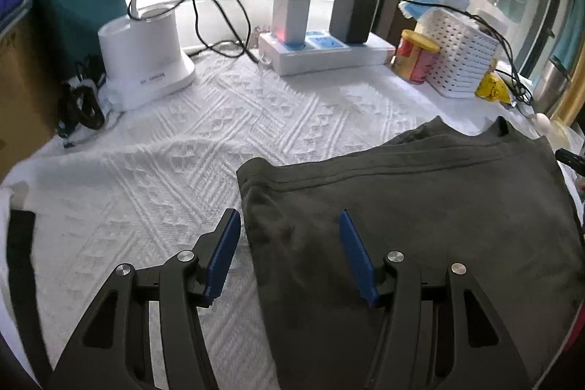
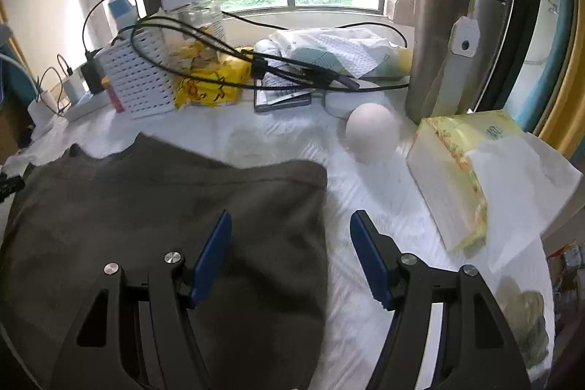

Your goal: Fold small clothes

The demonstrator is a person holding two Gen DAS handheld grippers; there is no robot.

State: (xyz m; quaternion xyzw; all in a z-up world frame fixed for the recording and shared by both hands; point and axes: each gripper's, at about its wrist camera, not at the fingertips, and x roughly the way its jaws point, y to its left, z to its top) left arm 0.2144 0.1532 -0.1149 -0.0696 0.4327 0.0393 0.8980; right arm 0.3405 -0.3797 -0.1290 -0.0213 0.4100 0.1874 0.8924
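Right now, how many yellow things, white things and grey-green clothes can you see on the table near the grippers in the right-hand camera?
Yellow things: 2, the snack bag and the tissue pack
White things: 2, the ball and the basket
Grey-green clothes: 1, the shirt
Total: 5
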